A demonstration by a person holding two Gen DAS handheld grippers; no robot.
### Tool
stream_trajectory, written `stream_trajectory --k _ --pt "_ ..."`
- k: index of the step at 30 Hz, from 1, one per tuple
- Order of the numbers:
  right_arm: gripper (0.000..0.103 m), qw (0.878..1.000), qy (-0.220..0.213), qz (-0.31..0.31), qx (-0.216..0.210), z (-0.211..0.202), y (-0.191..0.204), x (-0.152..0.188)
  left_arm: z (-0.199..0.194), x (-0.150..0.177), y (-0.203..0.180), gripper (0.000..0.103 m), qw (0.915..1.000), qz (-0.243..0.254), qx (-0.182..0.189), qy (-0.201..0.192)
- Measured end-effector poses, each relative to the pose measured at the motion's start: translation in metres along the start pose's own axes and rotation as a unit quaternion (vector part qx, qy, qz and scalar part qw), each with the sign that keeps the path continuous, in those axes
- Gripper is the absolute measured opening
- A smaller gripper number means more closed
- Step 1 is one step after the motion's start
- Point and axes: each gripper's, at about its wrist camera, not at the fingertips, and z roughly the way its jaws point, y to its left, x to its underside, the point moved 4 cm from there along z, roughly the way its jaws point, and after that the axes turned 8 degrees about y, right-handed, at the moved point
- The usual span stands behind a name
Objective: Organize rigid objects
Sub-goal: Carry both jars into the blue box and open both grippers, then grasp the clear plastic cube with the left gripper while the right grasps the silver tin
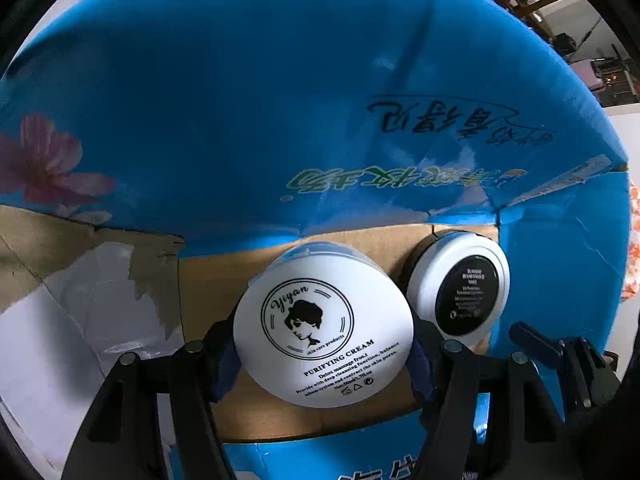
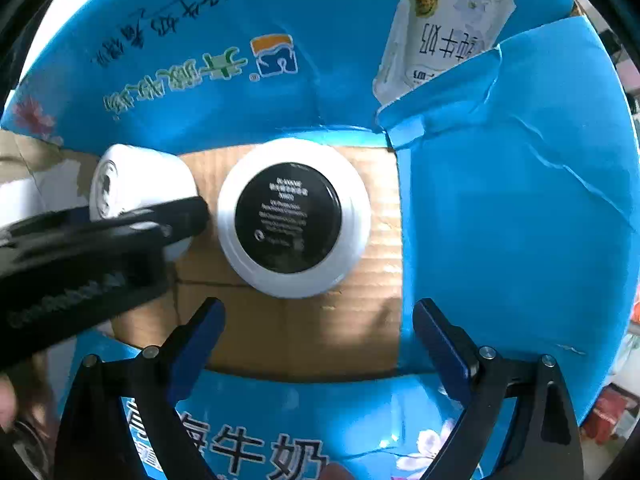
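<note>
My left gripper (image 1: 323, 354) is shut on a white cream jar (image 1: 323, 322) with a "Yiyan Purifying Cream" label, held inside a blue cardboard box (image 1: 240, 100) over its brown floor. The same jar (image 2: 132, 184) shows in the right wrist view with a left finger (image 2: 176, 216) against it. A second white jar with a black round label (image 1: 460, 292) lies on the box floor just right of it. In the right wrist view this jar (image 2: 292, 218) lies ahead of my right gripper (image 2: 318, 320), which is open and empty above the floor.
The box's blue flaps stand around the opening, with a torn right flap (image 2: 520, 200). A printed milk pouch picture (image 2: 444, 28) is on the far flap. White tape and torn brown cardboard (image 1: 100, 280) are at the left. Room clutter (image 1: 592, 60) shows beyond the box.
</note>
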Motion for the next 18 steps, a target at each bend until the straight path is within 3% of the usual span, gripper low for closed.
stream_trajectory --k 12,14,16,18 --pt "0.097 0.999 -0.001 0.019 -0.027 -0.003 -0.011 -0.022 -0.002 0.001 0.001 0.066 0.9999 -0.004 -0.004 0.011" --pt "0.097 1.0 -0.003 0.018 -0.026 -0.003 -0.005 -0.022 -0.003 0.003 0.001 0.073 0.9998 -0.001 -0.006 0.016" --pt "0.097 0.999 -0.003 0.02 -0.032 -0.011 -0.003 -0.026 -0.005 0.007 0.002 0.091 0.9998 -0.003 -0.002 0.018" --pt "0.097 0.999 -0.002 0.022 -0.032 -0.012 -0.007 -0.019 -0.01 0.011 0.003 0.1 0.9998 -0.005 0.002 0.017"
